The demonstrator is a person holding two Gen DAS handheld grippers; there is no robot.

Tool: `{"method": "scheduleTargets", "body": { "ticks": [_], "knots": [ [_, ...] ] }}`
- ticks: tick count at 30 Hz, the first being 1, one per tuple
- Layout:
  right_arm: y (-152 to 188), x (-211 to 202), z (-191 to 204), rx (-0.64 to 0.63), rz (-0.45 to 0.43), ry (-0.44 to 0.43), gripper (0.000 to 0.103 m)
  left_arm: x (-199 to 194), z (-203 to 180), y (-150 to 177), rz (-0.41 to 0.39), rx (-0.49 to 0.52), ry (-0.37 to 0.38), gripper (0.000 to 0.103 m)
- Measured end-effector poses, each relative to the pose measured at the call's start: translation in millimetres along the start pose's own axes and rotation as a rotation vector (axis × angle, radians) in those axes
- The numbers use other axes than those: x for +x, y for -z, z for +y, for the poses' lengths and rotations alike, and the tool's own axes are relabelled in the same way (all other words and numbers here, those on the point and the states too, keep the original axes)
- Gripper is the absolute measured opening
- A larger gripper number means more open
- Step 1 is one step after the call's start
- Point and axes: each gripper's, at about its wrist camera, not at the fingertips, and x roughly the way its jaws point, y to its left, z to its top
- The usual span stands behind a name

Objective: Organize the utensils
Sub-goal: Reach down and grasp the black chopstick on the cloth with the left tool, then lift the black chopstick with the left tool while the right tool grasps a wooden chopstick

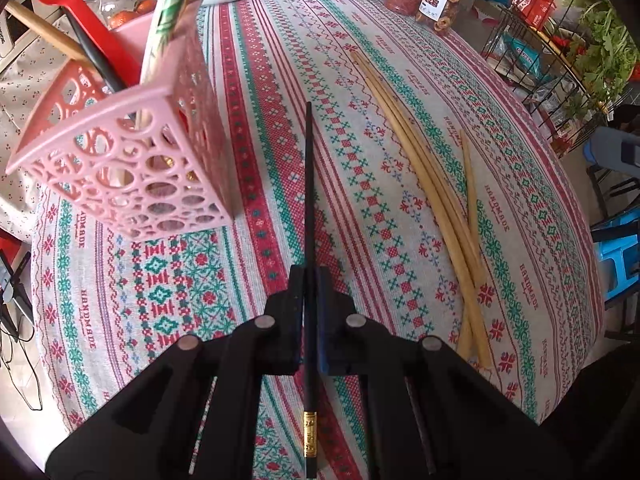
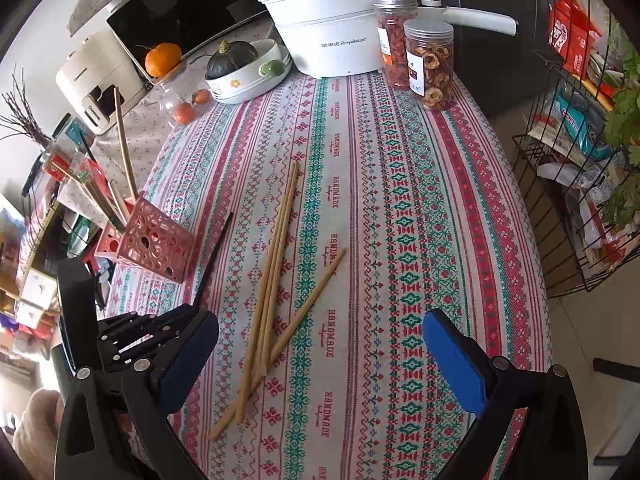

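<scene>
Left tool (image 1: 309, 280) clamped on a black chopstick (image 1: 308, 200), tip pointing forward above the patterned surface (image 1: 280, 80), near a pink lattice holder (image 1: 132, 168). Right tool (image 2: 320, 354) spread wide, holding nothing, just above four bamboo chopsticks (image 2: 272, 280) lying loose on the surface.

Your left gripper (image 1: 309, 280) clamps black chopstick (image 1: 308, 184); tip points past pink holder (image 1: 128, 160), just to its left. Holder mouth crowded: red spoon (image 1: 76, 4), upright sticks. Wooden chopsticks (image 2: 272, 280) lie mid-cloth ahead of your right gripper (image 2: 320, 354), jaws wide. Open tablecloth (image 2: 420, 200) right of them. Jars (image 2: 430, 64), pot (image 2: 332, 36) block far edge; wire rack (image 2: 572, 200) off right.
</scene>
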Motion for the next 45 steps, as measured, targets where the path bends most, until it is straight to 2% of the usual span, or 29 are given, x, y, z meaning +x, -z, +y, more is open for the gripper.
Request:
{"method": "scheduleTargets", "body": {
  "ticks": [4, 7, 9, 10, 12, 14, 19, 20, 24, 25, 31, 34, 35, 41, 45],
  "knots": [
    [0, 7, -4, 0.012, 0.027, 0.013, 0.103, -7, -5, 17, 0.103, 0.063, 0.052, 0.007],
    [-1, 13, -6, 0.021, 0.043, 0.021, 0.103, -10, -13, 28, 0.179, 0.152, 0.085, 0.007],
    [-1, 16, -6, 0.024, 0.053, 0.025, 0.103, -11, -18, 32, 0.202, 0.173, 0.105, 0.009],
    [-1, 18, -6, 0.025, 0.057, 0.028, 0.103, -12, -19, 31, 0.190, 0.168, 0.109, 0.011],
    [-1, 21, -6, 0.024, 0.064, 0.032, 0.103, -15, -19, 27, 0.147, 0.151, 0.109, 0.031],
    [0, 24, -6, 0.024, 0.073, 0.037, 0.103, -17, -20, 20, 0.088, 0.133, 0.103, 0.037],
    [0, 34, -10, 0.033, 0.100, 0.049, 0.103, -2, -25, 4, 0.025, 0.100, 0.077, 0.037],
    [1, 36, -11, 0.036, 0.106, 0.052, 0.103, 4, -27, 1, 0.024, 0.091, 0.074, 0.035],
    [1, 44, -14, 0.047, 0.129, 0.063, 0.103, 12, -36, -6, 0.009, 0.109, 0.021, 0.009],
    [1, 47, -15, 0.052, 0.135, 0.063, 0.103, 13, -38, -10, 0.011, 0.107, 0.018, 0.007],
    [-2, 69, -14, 0.076, 0.161, 0.077, 0.099, 0, -29, -9, 0.003, 0.074, 0.046, 0.006],
    [-4, 81, -9, 0.073, 0.174, 0.089, 0.089, -14, -25, -6, -0.022, 0.066, 0.061, 0.006],
    [-4, 85, -7, 0.069, 0.181, 0.100, 0.083, -17, -24, -6, -0.029, 0.065, 0.065, 0.006],
    [-2, 98, 26, -0.076, 0.151, 0.264, 0.077, -35, -12, 1, -0.064, 0.051, 0.088, 0.006],
    [0, 97, 38, -0.107, 0.135, 0.249, 0.061, -41, -3, 8, -0.067, 0.042, 0.098, 0.006]
  ]
}}
